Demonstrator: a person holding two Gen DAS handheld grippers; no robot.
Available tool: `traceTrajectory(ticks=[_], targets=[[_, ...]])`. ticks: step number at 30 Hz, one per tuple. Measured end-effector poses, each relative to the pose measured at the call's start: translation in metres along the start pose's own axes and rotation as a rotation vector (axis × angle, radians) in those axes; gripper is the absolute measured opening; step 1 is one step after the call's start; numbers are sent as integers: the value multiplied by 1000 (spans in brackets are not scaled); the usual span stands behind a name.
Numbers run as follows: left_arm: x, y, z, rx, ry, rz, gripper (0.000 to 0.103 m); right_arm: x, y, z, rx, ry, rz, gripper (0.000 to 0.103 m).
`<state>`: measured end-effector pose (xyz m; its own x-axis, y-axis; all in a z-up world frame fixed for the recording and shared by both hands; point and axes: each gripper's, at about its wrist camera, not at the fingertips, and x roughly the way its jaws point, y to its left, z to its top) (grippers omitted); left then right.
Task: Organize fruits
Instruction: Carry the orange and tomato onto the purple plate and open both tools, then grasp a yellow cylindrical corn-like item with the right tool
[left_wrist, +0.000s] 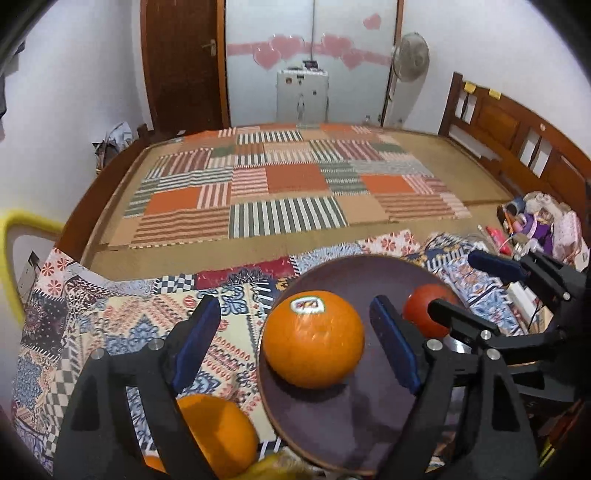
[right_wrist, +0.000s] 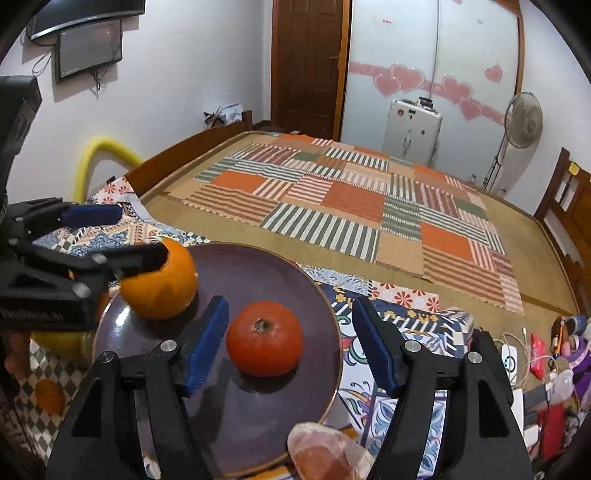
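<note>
Tomato (right_wrist: 264, 338) stem-up on plate (right_wrist: 236, 435) (upright)

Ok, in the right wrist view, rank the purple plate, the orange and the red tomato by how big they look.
1. Purple plate, clearly largest.
2. Orange and red tomato look about alike; the left tongs cover part of the orange, so no ranking between them.

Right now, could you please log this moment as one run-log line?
left gripper: open around orange | right gripper: open around tomato | both fruits on purple plate
</note>
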<state>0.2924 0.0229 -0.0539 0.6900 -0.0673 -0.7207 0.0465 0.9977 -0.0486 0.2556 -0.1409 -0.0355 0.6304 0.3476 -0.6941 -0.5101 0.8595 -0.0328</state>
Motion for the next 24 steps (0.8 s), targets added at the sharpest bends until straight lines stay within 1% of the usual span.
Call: traceTrajectory(ticks=[3,7,10,13,18,24], targets=[[-19,5,0,-8,-25,4,83,-14,3,0,0,-31,-6,66],[-46,9,-5,3,-69,27,83,-35,12,-3,-8,-72,-10,66],[-68,16,-15,14,-95,40,84,-53,19,-6,-18,-111,-15,66],[-86,22,-29,14,-103,36,85,-70,26,-12,-23,-145,-6,66],[-104,36,-56,14,-98,36,87,-84,41,-24,-45,-169,-7,66],[-97,58,-92,10,-30,50,87,-82,57,-49,-44,-145,25,66]])
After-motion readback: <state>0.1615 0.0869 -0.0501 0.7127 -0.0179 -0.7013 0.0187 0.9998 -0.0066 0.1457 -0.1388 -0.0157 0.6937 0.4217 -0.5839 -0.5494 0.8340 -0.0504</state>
